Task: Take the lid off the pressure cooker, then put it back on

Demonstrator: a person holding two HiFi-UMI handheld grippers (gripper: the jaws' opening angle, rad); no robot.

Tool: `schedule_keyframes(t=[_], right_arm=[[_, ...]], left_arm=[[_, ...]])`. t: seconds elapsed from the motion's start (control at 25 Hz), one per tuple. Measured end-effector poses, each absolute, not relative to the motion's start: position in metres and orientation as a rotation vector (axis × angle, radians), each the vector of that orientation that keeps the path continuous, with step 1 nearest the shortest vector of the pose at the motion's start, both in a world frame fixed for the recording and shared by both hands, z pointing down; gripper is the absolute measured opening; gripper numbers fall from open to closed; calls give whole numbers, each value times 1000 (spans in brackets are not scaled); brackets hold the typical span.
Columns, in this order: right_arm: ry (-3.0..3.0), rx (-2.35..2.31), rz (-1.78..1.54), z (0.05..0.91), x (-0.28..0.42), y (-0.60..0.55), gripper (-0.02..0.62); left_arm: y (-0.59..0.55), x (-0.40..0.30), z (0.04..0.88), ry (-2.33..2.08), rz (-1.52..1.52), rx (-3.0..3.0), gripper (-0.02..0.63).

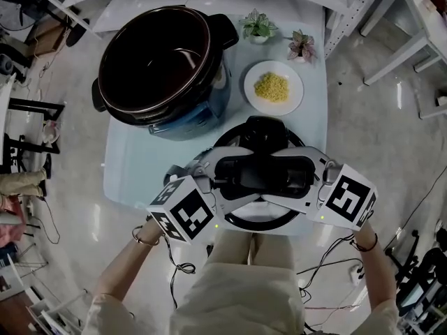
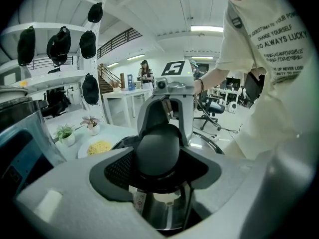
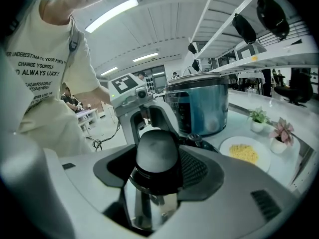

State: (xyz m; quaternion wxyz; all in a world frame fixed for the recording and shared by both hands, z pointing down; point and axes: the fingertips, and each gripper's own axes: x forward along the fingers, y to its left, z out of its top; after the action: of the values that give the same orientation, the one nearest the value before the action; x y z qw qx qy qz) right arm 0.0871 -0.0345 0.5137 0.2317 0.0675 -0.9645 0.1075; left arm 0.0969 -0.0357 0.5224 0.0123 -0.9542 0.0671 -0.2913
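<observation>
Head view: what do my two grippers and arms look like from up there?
The left gripper and right gripper are white shells with black jaw pads. Each carries a cube with black-and-white square markers. There is a thin bracelet on the left wrist and a dark band on the right. The short sleeves are cream.

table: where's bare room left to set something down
Free: the front left corner of the table, bordered by the cooker behind and the lid to its right. A thin strip runs right of the plate. Crowded: back right, with the plate, a green plant and a pink plant; the cooker fills the back left.
</observation>
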Motion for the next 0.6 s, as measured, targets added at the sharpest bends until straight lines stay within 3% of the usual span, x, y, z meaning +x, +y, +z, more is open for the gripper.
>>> schedule_keyframes(t=[0.6], right_arm=[[-2595,195,181,536,86,-29,272]], left_arm=[[-31,95,545,224,-957,-2909,291]])
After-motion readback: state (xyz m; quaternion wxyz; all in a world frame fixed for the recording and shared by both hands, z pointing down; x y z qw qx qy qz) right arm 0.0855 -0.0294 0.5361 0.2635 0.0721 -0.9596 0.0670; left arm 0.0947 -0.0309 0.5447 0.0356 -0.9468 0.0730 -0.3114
